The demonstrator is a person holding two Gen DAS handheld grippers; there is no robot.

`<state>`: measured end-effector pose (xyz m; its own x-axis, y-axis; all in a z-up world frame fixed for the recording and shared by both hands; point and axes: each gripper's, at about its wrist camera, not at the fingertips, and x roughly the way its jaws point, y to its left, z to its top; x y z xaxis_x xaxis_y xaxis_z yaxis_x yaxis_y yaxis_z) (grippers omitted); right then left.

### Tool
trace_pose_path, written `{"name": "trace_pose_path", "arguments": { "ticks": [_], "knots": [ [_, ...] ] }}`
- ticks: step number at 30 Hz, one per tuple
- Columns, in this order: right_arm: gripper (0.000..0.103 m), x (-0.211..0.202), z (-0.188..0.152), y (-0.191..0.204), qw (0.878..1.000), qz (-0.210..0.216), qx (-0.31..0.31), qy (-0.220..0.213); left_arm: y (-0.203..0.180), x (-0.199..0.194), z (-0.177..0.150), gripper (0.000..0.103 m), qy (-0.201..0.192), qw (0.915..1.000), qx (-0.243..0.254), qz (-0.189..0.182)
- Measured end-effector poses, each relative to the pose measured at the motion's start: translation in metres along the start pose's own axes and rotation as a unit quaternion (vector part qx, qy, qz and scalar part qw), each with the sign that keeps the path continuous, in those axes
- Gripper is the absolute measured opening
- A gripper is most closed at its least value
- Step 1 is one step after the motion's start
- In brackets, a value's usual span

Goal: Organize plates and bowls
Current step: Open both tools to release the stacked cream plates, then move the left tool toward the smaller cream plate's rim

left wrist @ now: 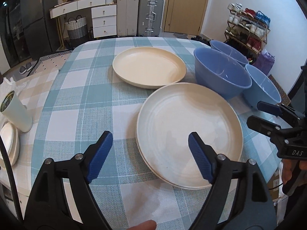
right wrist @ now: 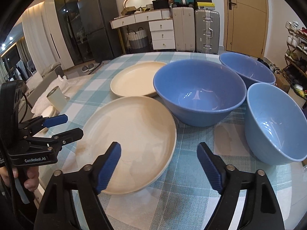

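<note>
A table under a teal-and-white checked tablecloth (left wrist: 80, 103) stands before a white drawer unit (left wrist: 104, 20), suitcases (left wrist: 150, 15), a wooden door (left wrist: 186, 5) and a shoe rack (left wrist: 247, 30). The near cream plate (left wrist: 189, 132), stacked on another, lies at 5 o'clock from the far cream plate (left wrist: 148, 69); three blue bowls (right wrist: 199, 92) cluster at 3 o'clock. The left gripper (left wrist: 150, 143) and the right gripper (right wrist: 159, 154) hover wide apart and empty.

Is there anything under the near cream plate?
Yes: the rim of a second cream plate shows below the near plate. The rest of it is covered, so anything further beneath cannot be seen.
</note>
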<state>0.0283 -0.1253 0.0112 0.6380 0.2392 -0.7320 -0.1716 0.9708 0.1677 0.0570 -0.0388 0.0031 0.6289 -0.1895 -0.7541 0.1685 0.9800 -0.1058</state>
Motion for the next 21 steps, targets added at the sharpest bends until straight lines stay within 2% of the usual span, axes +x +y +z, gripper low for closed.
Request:
{"name": "trace_pose_path", "arguments": {
  "ticks": [5,6,7,17,21],
  "knots": [
    [0.097,-0.013,0.011,-0.001,1.000,-0.002,-0.006,-0.019,0.011,-0.013,0.006,0.083,-0.012,0.9997,-0.020,0.002],
    [0.099,-0.016,0.013,-0.001,1.000,-0.002,-0.007,-0.024,0.013,-0.015,0.008,0.089,-0.016,0.9996,-0.025,0.003],
    [0.100,-0.020,0.017,-0.001,1.000,0.000,-0.008,-0.028,0.015,-0.018,0.009,0.100,-0.019,0.9994,-0.029,0.003],
    [0.102,-0.046,0.056,-0.001,0.998,0.026,-0.014,-0.050,0.036,-0.044,0.035,0.101,-0.059,0.9962,-0.063,0.006],
    [0.102,-0.054,0.076,-0.001,0.998,0.024,-0.017,-0.057,0.048,-0.045,0.046,0.101,-0.063,0.9949,-0.077,0.016]
  ]
}}
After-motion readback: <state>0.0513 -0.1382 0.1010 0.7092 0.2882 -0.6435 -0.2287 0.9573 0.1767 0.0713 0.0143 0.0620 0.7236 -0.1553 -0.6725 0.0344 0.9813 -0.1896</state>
